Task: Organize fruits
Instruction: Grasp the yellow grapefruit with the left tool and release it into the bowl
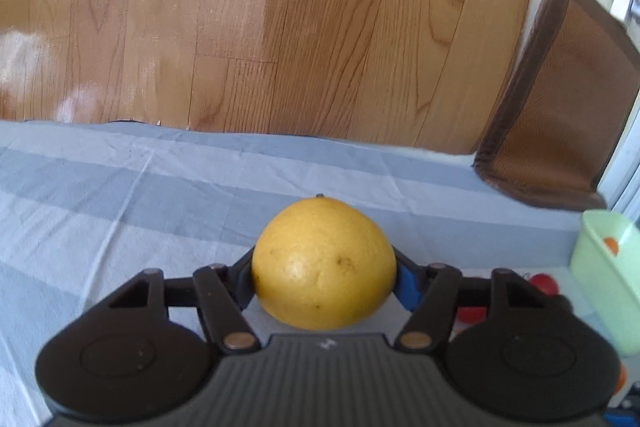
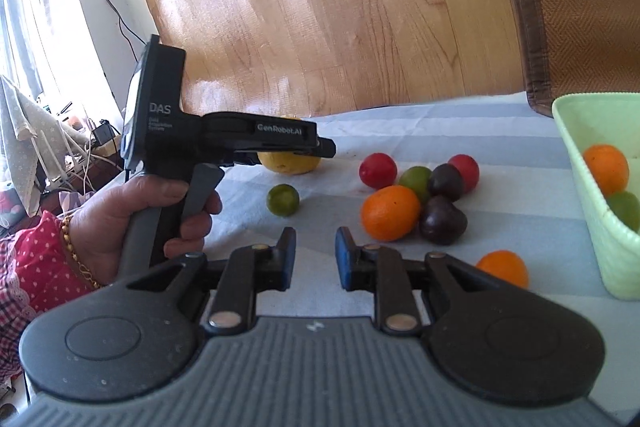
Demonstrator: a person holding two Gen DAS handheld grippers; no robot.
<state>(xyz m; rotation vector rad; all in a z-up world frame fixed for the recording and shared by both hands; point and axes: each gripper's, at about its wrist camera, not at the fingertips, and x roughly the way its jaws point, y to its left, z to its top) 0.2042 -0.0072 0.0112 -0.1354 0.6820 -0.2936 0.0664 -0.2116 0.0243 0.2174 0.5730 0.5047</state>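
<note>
My left gripper (image 1: 324,275) is shut on a large yellow citrus fruit (image 1: 324,263), just above the striped cloth (image 1: 120,207). The right wrist view shows that gripper (image 2: 320,147) held by a hand, with the yellow fruit (image 2: 288,165) under it. My right gripper (image 2: 316,259) is open and empty, above the cloth. Ahead of it lie a small green fruit (image 2: 283,200), an orange (image 2: 390,213), red fruits (image 2: 377,170), a green one (image 2: 416,181) and dark plums (image 2: 442,225). Another orange (image 2: 503,268) lies nearer.
A pale green bin (image 2: 580,131) at the right holds an orange (image 2: 605,169) and a green fruit (image 2: 623,209); it also shows in the left wrist view (image 1: 600,267). A brown chair (image 1: 560,95) stands past the table edge. Wooden floor lies beyond.
</note>
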